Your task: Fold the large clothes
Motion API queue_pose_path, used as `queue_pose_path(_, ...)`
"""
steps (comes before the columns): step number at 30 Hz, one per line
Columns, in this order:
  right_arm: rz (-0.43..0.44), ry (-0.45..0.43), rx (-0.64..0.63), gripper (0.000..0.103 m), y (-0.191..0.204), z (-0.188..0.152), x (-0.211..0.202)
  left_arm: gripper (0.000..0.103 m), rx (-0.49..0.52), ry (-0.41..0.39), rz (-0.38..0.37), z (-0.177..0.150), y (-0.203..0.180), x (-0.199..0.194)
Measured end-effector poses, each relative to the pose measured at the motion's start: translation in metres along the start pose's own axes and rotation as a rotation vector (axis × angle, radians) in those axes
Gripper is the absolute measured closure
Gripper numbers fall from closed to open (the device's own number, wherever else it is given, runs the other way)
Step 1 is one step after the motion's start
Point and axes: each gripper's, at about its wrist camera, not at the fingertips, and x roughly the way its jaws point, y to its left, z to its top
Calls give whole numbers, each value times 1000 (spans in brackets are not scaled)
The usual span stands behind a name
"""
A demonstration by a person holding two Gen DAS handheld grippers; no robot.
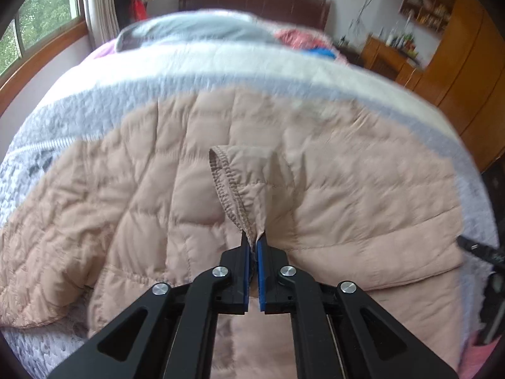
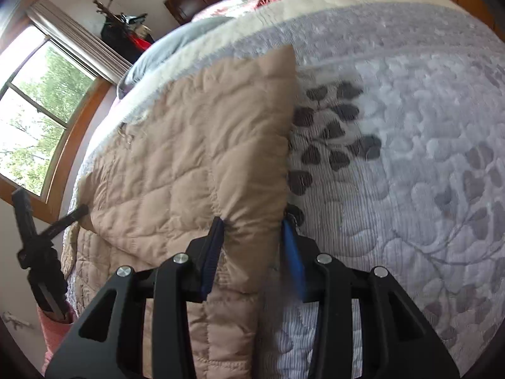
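A quilted, pale pink-beige jacket (image 1: pixel 176 170) lies spread across a bed, its padded panels creased and one sleeve bunched up at the left edge in the left wrist view. The left gripper (image 1: pixel 254 243) has its blue-padded jaws pinched narrowly together on an elastic-stitched cuff (image 1: pixel 225 183), which stands lifted off the body of the jacket. The right gripper (image 2: pixel 252 224) grips a thick folded part of the same jacket (image 2: pixel 202 145): its jaws stand partly apart, both pads pressing into the padded cloth between them, with the jacket's straight edge running up from the right pad.

Under the jacket is a bedspread (image 2: pixel 410 132) in light grey-lilac, textured, with dark grey leaf shapes (image 2: pixel 334 132) just beside the jacket's edge and a broad cream band farther up. A grey pillow (image 1: pixel 195 31) and some red and pink fabric (image 1: pixel 296 39) lie near a dark wooden headboard (image 1: pixel 252 0). A wood-framed window (image 2: pixel 38 113) with green trees outside and a pleated curtain (image 2: pixel 79 41) is on one side; orange-brown wooden cabinets with shelves of small bottles (image 1: pixel 423 9) are on the other.
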Motion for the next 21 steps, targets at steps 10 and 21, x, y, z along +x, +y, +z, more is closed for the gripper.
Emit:
queue_pose_path(10, -75, -22, -53, 63, 14, -4, 8, 82, 67, -36, 93, -15, -11, 8)
queue_pose_path(21, -119, -27, -197, 61, 110, 3, -4, 75, 99, -111, 39, -8, -57, -52)
